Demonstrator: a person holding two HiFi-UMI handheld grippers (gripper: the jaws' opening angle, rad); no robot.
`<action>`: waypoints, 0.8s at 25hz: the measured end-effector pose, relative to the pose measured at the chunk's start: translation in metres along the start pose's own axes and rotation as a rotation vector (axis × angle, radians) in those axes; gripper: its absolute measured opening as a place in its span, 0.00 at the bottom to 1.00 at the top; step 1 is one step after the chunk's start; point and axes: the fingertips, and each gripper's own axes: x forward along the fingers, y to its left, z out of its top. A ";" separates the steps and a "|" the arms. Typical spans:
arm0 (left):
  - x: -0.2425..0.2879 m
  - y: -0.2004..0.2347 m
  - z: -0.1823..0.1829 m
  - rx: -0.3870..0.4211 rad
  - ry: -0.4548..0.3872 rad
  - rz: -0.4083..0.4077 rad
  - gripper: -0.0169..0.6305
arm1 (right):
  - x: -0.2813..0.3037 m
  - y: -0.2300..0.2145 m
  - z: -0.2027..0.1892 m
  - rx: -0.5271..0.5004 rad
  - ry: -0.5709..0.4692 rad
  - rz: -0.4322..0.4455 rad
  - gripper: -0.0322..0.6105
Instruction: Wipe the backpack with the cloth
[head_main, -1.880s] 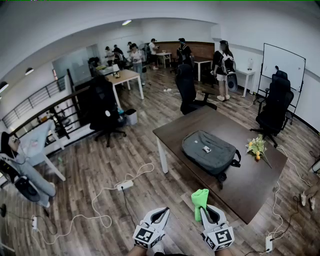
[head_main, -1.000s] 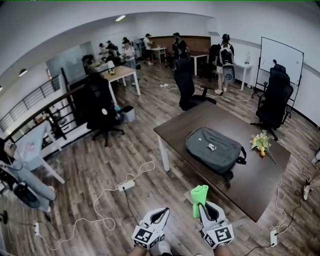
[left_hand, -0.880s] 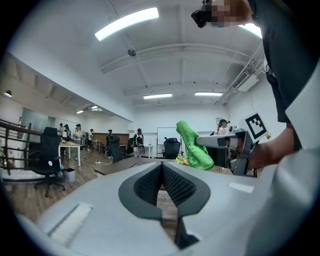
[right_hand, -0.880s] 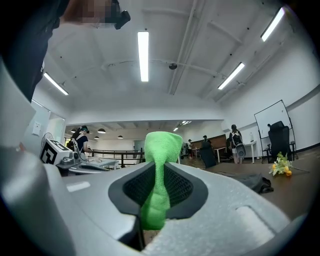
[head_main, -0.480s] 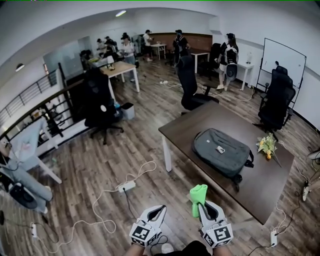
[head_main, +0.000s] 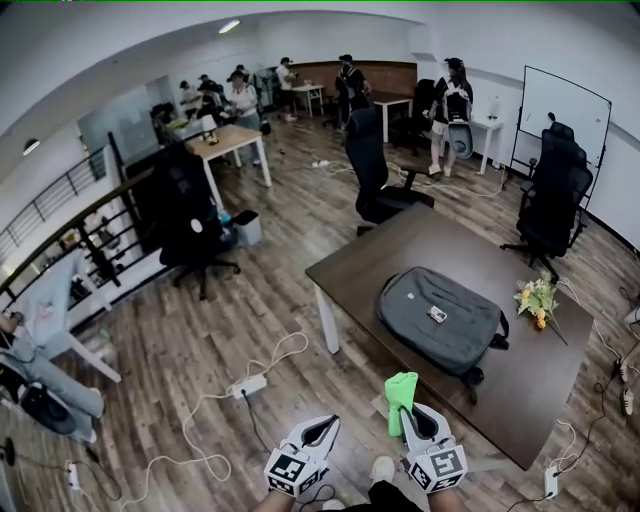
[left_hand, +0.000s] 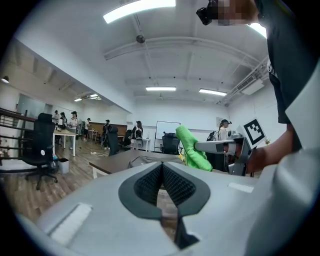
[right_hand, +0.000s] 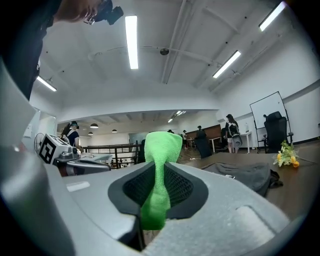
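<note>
A grey backpack (head_main: 440, 318) lies flat on the dark brown table (head_main: 400, 250), with a small tag on its top. It shows low and far in the right gripper view as the backpack (right_hand: 245, 175), and faintly as the backpack (left_hand: 147, 160) in the left gripper view. My right gripper (head_main: 408, 412) is shut on a green cloth (head_main: 400, 398) that stands up out of its jaws; the cloth (right_hand: 159, 175) fills the gap between them. My left gripper (head_main: 328, 425) is shut with nothing held, beside the right one. Both are short of the table's near edge.
Yellow flowers (head_main: 535, 297) lie on the table right of the backpack. Black office chairs (head_main: 375, 165) stand behind and right of the table. A white power strip (head_main: 248, 385) and cables trail over the wood floor at left. Several people stand at the far tables.
The view has shifted a little round the table, and the backpack sits slightly nearer. Both grippers keep their places low in the view, the cloth still held.
</note>
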 end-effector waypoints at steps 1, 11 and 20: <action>0.013 0.003 0.003 0.001 0.003 -0.008 0.05 | 0.007 -0.008 0.001 0.000 0.000 0.007 0.14; 0.123 0.011 0.015 -0.006 0.040 -0.054 0.05 | 0.060 -0.100 0.025 0.004 -0.015 0.021 0.14; 0.190 0.010 0.028 0.019 0.040 -0.068 0.05 | 0.086 -0.150 0.029 0.031 0.002 0.076 0.14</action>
